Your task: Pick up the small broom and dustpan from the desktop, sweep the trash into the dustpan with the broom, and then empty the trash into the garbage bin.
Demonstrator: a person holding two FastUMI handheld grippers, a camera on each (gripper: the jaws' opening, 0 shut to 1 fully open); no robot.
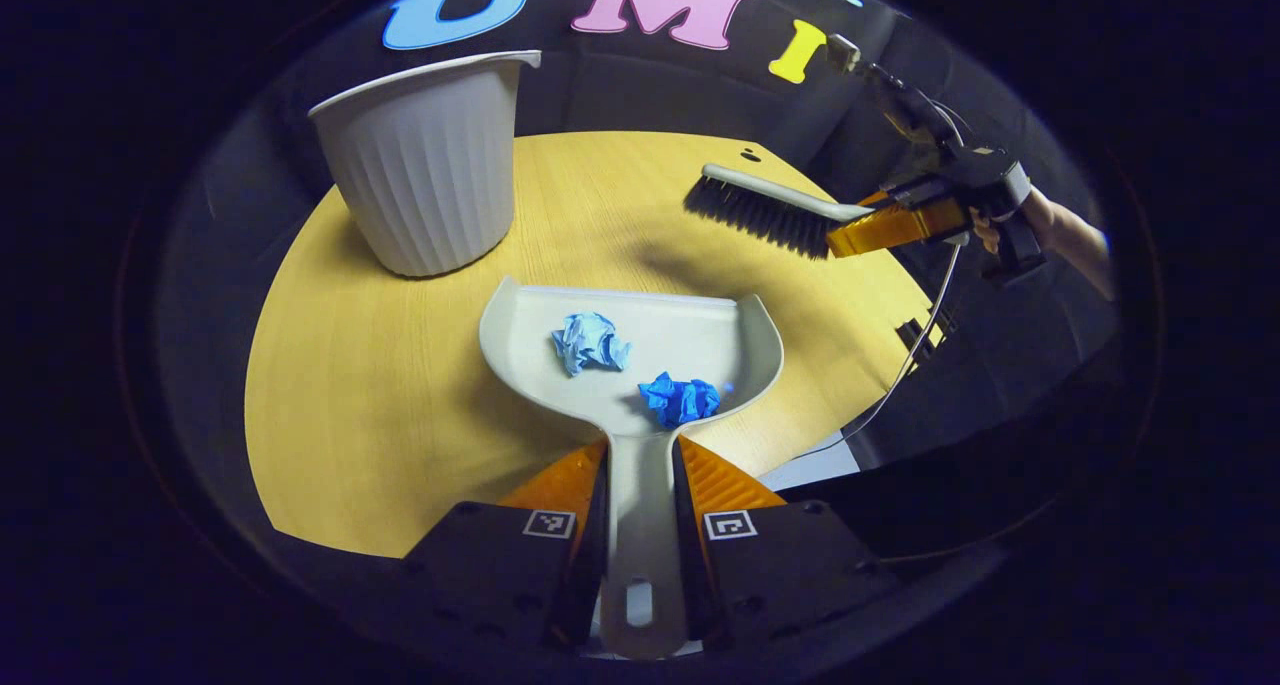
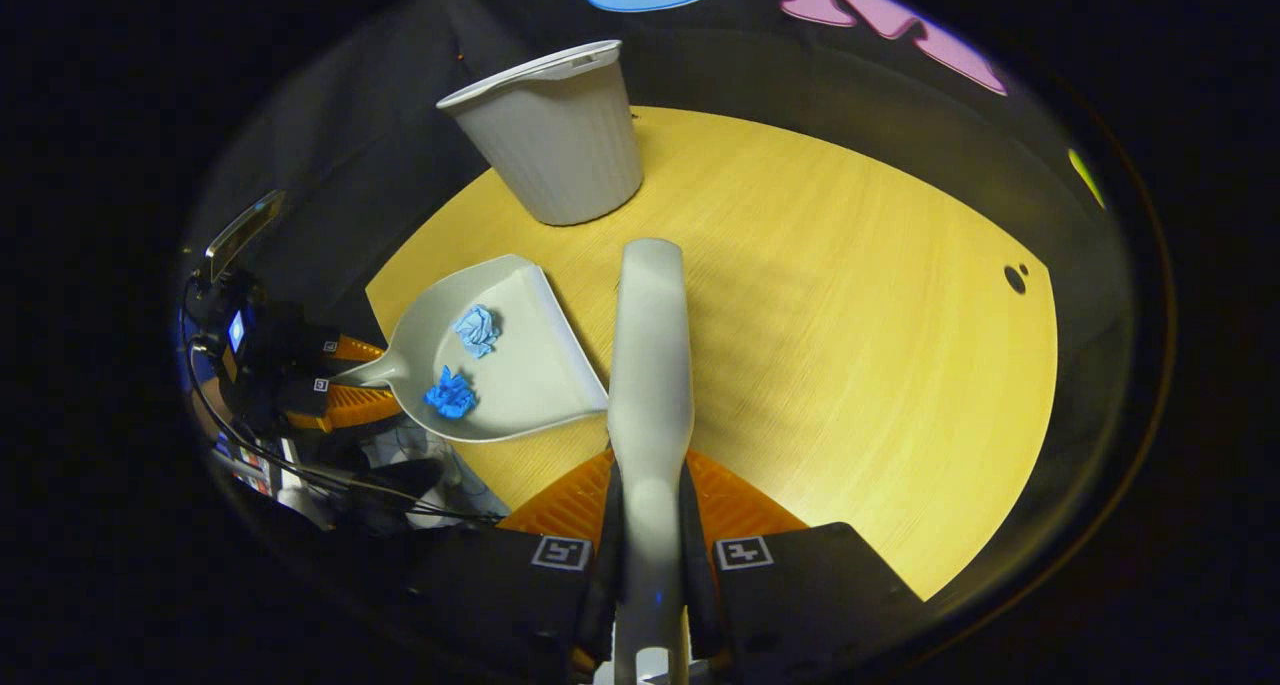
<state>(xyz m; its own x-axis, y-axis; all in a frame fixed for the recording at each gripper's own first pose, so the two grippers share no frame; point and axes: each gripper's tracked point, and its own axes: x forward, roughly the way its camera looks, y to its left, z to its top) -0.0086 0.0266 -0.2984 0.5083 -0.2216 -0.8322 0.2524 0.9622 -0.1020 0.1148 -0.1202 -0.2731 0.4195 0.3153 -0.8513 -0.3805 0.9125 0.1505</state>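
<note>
Broom bristles hidden beneath own back, right gripper view.

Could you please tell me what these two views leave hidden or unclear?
- Inside of the bin: left gripper view, its own wall hides it.
- Broom bristles: right gripper view, hidden beneath the broom's back.
- Table under the dustpan: left gripper view, covered by the pan.
- Dustpan handle end: cut off between the left gripper jaws.
</note>
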